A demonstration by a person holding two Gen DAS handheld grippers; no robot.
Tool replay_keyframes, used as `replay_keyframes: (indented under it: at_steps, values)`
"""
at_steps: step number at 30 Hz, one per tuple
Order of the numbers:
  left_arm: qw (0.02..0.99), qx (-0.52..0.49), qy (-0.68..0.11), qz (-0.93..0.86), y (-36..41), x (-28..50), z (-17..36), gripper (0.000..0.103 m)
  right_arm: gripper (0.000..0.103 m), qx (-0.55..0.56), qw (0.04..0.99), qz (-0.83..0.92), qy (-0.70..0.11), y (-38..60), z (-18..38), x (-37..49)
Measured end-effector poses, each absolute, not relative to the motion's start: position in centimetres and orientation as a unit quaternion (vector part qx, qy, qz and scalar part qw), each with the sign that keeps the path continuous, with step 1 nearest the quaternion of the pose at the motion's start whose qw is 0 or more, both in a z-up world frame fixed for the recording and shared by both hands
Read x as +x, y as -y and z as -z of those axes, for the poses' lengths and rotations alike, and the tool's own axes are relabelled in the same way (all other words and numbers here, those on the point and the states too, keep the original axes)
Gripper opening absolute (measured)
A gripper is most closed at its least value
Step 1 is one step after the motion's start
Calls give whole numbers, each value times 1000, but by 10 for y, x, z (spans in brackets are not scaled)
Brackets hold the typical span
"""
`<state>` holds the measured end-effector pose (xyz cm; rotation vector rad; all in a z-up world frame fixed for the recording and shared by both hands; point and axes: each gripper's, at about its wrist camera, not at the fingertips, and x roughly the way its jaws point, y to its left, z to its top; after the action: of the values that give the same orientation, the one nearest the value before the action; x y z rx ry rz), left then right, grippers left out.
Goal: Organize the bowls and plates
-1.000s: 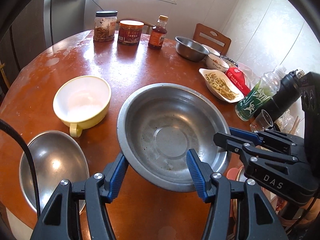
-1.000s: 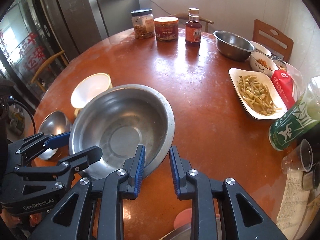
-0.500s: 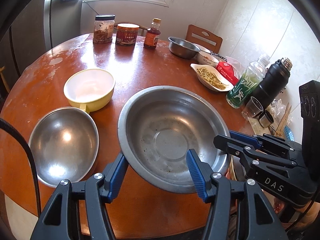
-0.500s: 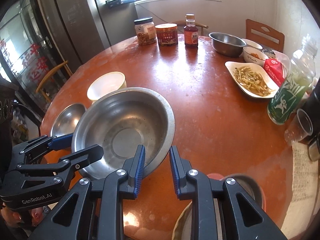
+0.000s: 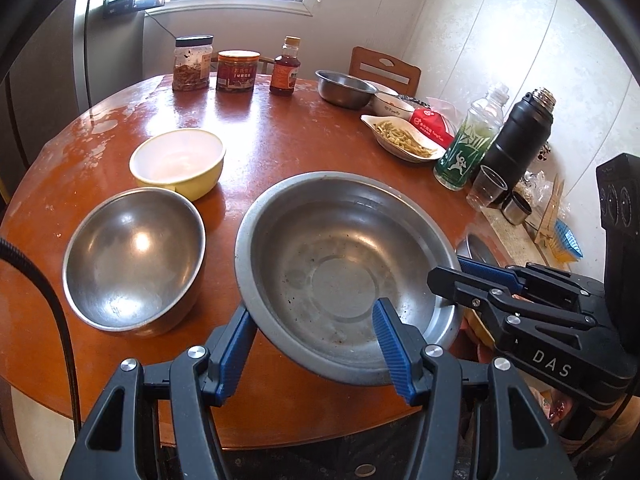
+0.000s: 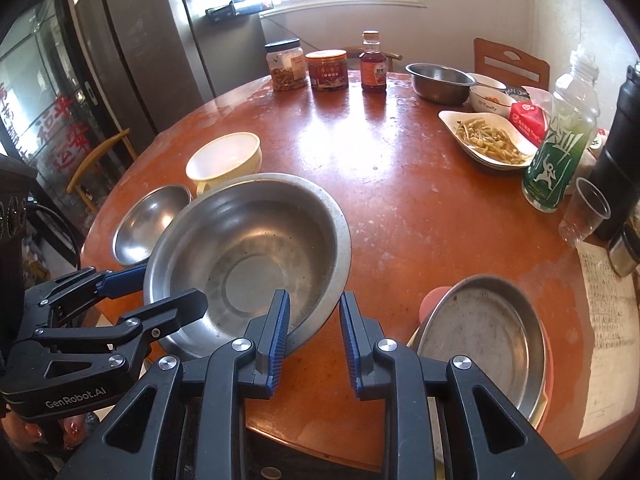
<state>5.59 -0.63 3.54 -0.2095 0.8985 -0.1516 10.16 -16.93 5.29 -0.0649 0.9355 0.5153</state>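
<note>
The left gripper point(image 5: 316, 344) grasps the near rim of the wide steel basin point(image 5: 344, 264), one blue pad under the outer wall and the other pressed inside the bowl. The right gripper point(image 6: 314, 330) clamps the same basin point(image 6: 248, 256) at its right rim, the inner pad inside and the outer pad outside the wall, though the exact contact of the outer pad is hard to make out from this angle. The basin is tilted and appears lifted just above the near edge of the round wooden table point(image 5: 280, 148).

Just beside it to the left sits a smaller steel bowl point(image 5: 134, 258), upright on the table, and behind that a yellow bowl point(image 5: 178, 162) with a white inside. To the right of the basin, at the table's near edge, a flat steel plate point(image 6: 482, 340) rests on top of a pink dish point(image 6: 434, 300).

Further back stand two jars, a sauce bottle point(image 5: 285, 67), another steel bowl point(image 5: 344, 89) and a white plate of food point(image 5: 402, 140).
</note>
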Motion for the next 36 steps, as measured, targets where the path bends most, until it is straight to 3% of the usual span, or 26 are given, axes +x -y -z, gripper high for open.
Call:
replay_keyframes:
  at_steps: [36]
  values:
    - [878, -65, -461, 109, -1, 48, 5, 59, 28, -2, 852, -222, -474, 161, -7, 86]
